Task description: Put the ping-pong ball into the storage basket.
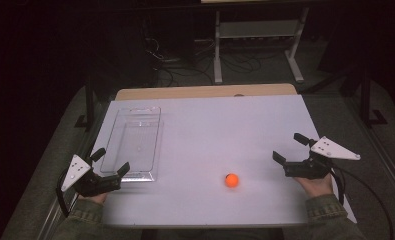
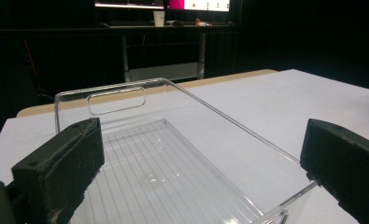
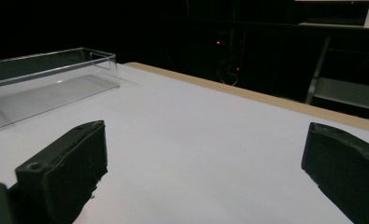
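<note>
Room lying dark; light falling from above onto table (image 1: 245,130) alone, white top glowing pale, slightly bluish. Surroundings sinking into near black, floor cables barely showing. High view looking soft, low in detail, grainy in dark parts. Ball (image 1: 231,180) casting faint small shadow. Tray (image 2: 182,154) catching weak glints along rim and ribbed bottom, no strong glare. Gripper views showing near jaws dark and slightly blurred; far screens glowing bright, overexposed, at top edge of left gripper view.
</note>
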`<state>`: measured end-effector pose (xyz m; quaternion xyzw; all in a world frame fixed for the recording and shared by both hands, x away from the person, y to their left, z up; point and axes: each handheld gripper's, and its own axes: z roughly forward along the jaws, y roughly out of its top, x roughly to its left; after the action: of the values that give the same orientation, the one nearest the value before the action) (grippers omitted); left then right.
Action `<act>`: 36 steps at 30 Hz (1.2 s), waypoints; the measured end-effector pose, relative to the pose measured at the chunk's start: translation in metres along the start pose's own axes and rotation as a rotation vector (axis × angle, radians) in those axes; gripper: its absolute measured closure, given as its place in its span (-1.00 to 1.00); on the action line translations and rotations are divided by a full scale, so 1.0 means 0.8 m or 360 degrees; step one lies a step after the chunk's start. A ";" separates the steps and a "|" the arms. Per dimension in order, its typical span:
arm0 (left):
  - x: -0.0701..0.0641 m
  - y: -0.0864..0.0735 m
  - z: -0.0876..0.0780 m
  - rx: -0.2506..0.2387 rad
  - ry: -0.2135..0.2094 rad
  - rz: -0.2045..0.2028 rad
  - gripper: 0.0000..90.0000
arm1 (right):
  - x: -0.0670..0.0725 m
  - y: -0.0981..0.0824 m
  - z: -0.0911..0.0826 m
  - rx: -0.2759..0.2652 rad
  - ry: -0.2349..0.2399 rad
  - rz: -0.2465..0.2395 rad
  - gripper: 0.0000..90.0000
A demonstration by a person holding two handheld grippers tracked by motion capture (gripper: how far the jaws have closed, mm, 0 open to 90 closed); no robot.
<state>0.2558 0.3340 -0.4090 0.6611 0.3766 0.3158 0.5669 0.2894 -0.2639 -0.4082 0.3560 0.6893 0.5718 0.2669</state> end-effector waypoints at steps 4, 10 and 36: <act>-0.001 0.000 0.001 0.0000 -0.0003 0.0005 -1.00 | 0.001 -0.002 0.002 0.0014 0.0006 0.0001 -1.00; -0.002 0.000 0.000 0.0007 0.0007 0.0000 -1.00 | -0.002 -0.004 0.002 0.0019 0.0010 0.0021 -1.00; -0.015 0.019 0.015 0.0092 -0.0062 0.0057 -1.00 | -0.002 -0.007 0.001 0.0001 0.0005 0.0047 -1.00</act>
<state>0.2621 0.3163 -0.3957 0.6899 0.3627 0.3018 0.5489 0.2899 -0.2653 -0.4139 0.3654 0.6846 0.5759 0.2572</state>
